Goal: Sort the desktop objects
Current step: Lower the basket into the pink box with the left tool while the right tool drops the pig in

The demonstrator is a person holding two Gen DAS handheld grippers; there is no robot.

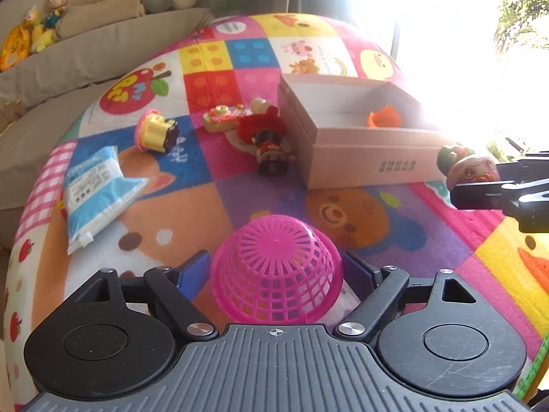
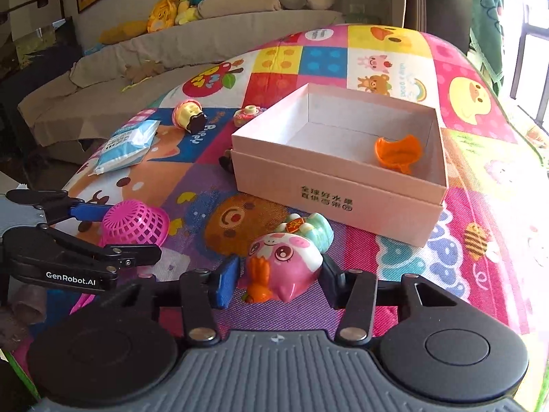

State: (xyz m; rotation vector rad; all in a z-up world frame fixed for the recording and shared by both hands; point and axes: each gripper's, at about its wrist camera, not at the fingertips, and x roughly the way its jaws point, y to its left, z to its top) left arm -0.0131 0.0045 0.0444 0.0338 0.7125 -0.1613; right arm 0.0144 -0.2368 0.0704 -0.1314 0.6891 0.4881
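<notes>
An upside-down pink mesh basket [image 1: 274, 267] sits between the fingers of my left gripper [image 1: 276, 264], whose pads touch its sides. The right wrist view shows that same gripper [image 2: 120, 233] clamped on the basket [image 2: 137, 223] at the left. My right gripper [image 2: 279, 274] is shut on a pink pig-faced toy [image 2: 284, 257] with a green back, held above the mat. In the left wrist view the toy [image 1: 470, 168] hangs at the right edge, in front of the box. The open pale pink box [image 2: 326, 189] holds an orange plastic piece [image 2: 398, 152].
On the colourful play mat [image 1: 360, 216] lie a blue packet [image 1: 96, 185], a gold and pink toy [image 1: 156, 130], a red-haired doll [image 1: 267, 144] and a flat gold toy [image 1: 223, 116], all left of the box [image 1: 360, 158]. A sofa with plush toys [image 2: 178, 3] stands behind.
</notes>
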